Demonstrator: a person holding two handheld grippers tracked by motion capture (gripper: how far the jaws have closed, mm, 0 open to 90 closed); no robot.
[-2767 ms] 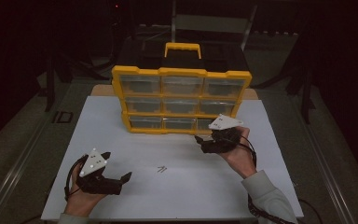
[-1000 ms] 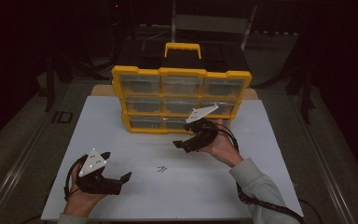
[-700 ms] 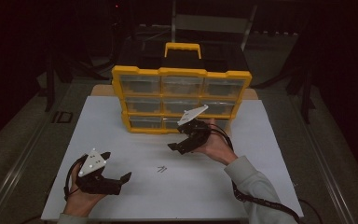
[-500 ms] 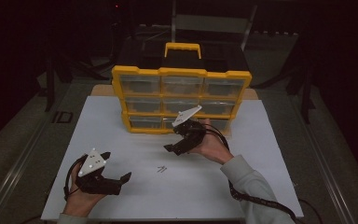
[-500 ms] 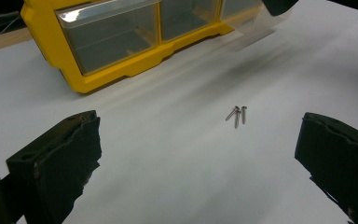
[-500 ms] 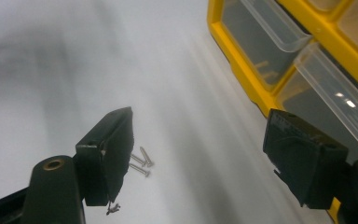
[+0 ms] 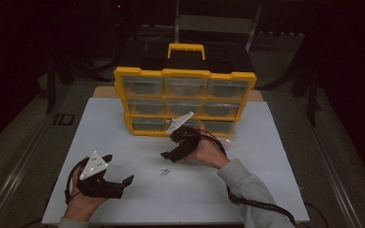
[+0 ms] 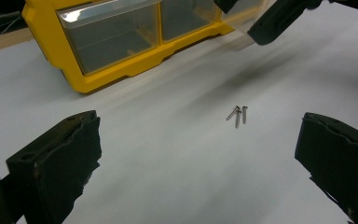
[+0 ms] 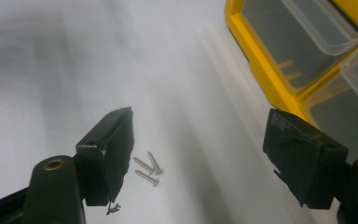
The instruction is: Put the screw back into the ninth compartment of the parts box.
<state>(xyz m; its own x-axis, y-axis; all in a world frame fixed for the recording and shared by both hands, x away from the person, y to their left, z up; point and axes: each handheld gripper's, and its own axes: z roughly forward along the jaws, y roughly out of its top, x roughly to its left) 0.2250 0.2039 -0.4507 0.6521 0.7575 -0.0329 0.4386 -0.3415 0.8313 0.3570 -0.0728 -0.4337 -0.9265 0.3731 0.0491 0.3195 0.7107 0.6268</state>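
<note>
Three small metal screws (image 7: 165,172) lie together on the white board (image 7: 266,190), in front of a yellow drawer organizer (image 7: 185,78). My right gripper (image 7: 170,146) hangs open just behind and above them, tilted down toward them. In the right gripper view the screws (image 9: 148,169) lie beside the left jaw, with the gripper (image 9: 205,154) wide open. My left gripper (image 7: 119,168) rests open at the front left of the board. In its view (image 8: 198,163) the screws (image 8: 237,113) lie ahead between the jaws.
The organizer (image 8: 98,42) has clear plastic drawers and a yellow handle (image 7: 186,47) on top. One clear drawer (image 9: 326,28) sticks out a little. Dark floor and chair legs surround the table. Bare board lies to the right of the screws.
My right gripper has swung left and toward the front, from beside the organizer's lower right drawers to just above the screws. The left gripper has stayed put.
</note>
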